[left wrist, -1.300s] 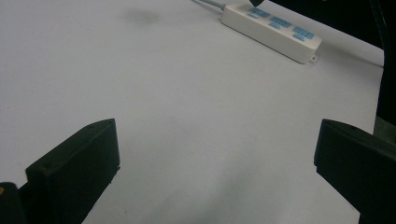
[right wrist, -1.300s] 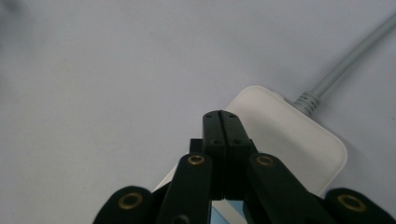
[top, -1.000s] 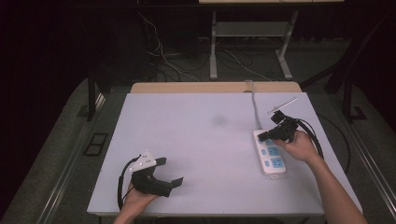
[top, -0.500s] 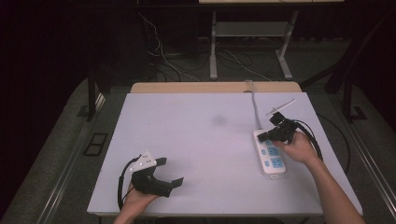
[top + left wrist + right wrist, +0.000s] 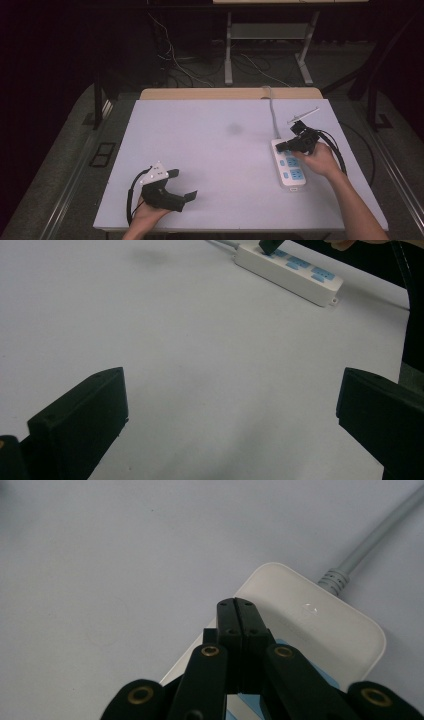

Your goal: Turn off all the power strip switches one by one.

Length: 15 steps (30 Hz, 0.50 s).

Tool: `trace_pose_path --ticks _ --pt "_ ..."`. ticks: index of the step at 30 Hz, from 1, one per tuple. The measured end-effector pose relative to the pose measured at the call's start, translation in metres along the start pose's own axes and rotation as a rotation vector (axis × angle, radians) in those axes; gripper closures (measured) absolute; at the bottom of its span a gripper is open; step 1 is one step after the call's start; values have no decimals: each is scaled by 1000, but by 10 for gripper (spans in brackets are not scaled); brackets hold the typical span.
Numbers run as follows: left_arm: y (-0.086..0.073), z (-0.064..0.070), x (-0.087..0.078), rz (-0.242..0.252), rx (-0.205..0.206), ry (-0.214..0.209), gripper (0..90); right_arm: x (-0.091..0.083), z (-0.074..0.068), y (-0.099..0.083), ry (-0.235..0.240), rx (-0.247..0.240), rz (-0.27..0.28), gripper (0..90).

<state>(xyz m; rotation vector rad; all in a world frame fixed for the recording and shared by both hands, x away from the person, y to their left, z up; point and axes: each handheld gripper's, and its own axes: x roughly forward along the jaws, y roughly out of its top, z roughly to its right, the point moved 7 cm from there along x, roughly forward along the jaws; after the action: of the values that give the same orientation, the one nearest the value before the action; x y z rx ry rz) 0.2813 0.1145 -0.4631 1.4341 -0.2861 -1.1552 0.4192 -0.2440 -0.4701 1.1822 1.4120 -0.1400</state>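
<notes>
Overhead, saw the power strip (image 5: 288, 167) lying on the right side of the worktop (image 5: 220, 150), long axis running from far to near, grey cord (image 5: 272, 115) leaving its far end toward the back edge. Found the right tool (image 5: 281, 146) at that far end, tip over the bare white part above the blue sockets, so clearly the nearer of the two; the strip stretched back under that hand toward the person. Saw the left tool (image 5: 187, 189) low at the near left corner, well apart from the strip, which lay off to its right and farther away.

Along the left tool's own view, found its two black blocks spread wide apart with nothing between them but bare worktop. Caught the power strip (image 5: 290, 267) far off at the top, lying slantwise, with the other tool's dark tip over its end.

Along the right tool's own view, saw the right tool (image 5: 236, 611) pressed together, flat faces meeting with no gap and nothing between them. Found its tip just over the rounded white end of the power strip (image 5: 320, 625), beside where the cord (image 5: 370, 540) enters; touching or merely hovering could not be told. Judged a short push down as the likely next move.

Against the earlier overhead frames, noticed almost nothing changed: strip in the same spot, left tool unmoved, right tool at most a trifle shifted over the same end.
</notes>
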Motion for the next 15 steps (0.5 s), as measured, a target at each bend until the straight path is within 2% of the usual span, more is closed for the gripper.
trace_pose_path --ticks 8,15 --pt "0 0 0 -1 0 0 0 0 1 -3 9 11 40 900" --pt "0 1 0 -1 1 1 0 1 1 -4 11 12 50 900"
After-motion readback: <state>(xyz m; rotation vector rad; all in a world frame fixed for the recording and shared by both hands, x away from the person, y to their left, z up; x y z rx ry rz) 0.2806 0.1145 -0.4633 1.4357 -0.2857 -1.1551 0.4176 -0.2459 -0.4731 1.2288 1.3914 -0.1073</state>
